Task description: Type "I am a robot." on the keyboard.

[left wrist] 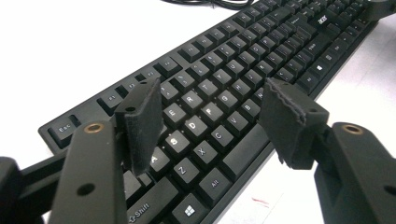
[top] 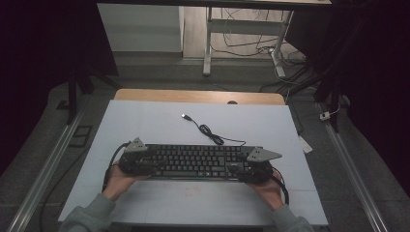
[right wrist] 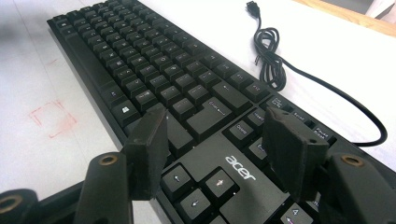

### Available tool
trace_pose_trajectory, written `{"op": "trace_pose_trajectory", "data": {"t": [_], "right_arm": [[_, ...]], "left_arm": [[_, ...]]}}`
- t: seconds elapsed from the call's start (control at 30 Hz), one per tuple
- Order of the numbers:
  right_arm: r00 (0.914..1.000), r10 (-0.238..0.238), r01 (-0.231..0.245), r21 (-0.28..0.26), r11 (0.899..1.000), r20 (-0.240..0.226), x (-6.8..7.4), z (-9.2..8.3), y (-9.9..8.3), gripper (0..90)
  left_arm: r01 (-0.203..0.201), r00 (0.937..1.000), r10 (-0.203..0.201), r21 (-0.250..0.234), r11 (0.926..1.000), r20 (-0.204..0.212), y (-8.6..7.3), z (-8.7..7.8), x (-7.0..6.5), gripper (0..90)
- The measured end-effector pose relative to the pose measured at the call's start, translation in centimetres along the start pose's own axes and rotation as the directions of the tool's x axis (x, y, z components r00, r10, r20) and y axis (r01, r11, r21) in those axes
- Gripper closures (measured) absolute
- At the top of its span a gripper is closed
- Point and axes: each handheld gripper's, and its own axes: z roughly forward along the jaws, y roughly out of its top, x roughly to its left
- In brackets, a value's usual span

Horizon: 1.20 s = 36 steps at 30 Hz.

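Black plastic keyboard (top: 198,161), lower centre of the high view, lying flat on the pale sheet (top: 159,123) that covers the table; its long axis runs left to right across the frame. Your left gripper (top: 140,164) sits at the keyboard's left end and your right gripper (top: 244,170) at its right end, so each end is served by the hand on its own side and neither has the advantage.

In the left gripper view the jaws stand wide apart above the letter keys, near the bottom centre of the frame, with the pads clear of the keycaps and nothing clamped between them. In the right gripper view the jaws are likewise wide open over the arrow-key block and the maker's badge, gripping nothing.

The relation to watch: the keyboard stretches away from each gripper along its own length, so any lift or shift would likely need both ends taken together to keep it level.

The keyboard's cable (top: 212,134) coils loosely beyond the keyboard's far edge, running toward the upper centre of the high view, its plug (top: 185,116) lying free on the sheet. A faint red mark (right wrist: 53,119) shows on the sheet at the left of the right gripper view. Beyond the table's wooden far edge (top: 198,95), a dim room holds desk legs (top: 208,43) and floor wiring.
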Motion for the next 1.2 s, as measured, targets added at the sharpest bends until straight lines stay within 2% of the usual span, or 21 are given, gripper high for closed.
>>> {"op": "trace_pose_trajectory", "data": {"t": [0.27,0.53,0.9,1.0,1.1,1.2], "right_arm": [[1.0000,-0.002,0.002,0.000,1.000,-0.002,0.0,0.1,0.0,40.8],[1.0000,-0.007,0.007,0.006,1.000,0.002,0.0,0.1,0.0,40.8],[1.0000,-0.005,0.005,0.009,1.000,-0.005,0.0,0.2,0.0,40.8],[1.0000,-0.009,0.009,0.012,1.000,-0.003,0.0,0.2,0.0,40.8],[0.9999,-0.009,0.009,0.012,1.000,-0.005,0.0,0.2,-0.1,40.8],[0.9999,-0.010,0.010,0.017,1.000,-0.004,0.0,0.3,-0.1,40.8]], "left_arm": [[0.019,0.9996,-0.019,-0.004,0.9998,-0.019,0.0,-0.4,0.5,34.8],[0.040,0.9981,-0.040,-0.010,0.9992,-0.046,-0.2,-0.9,1.4,36.1],[0.052,0.9947,-0.049,0.023,0.9984,-0.090,-0.8,-0.8,2.5,40.3],[0.045,0.9950,-0.042,0.030,0.9985,-0.090,-1.1,-0.7,2.8,44.8],[0.036,0.9965,-0.033,0.038,0.9986,-0.077,-1.2,-0.6,2.7,53.2],[0.010,0.9980,-0.006,0.059,0.9982,-0.063,-1.2,-0.3,2.5,64.9]]}}
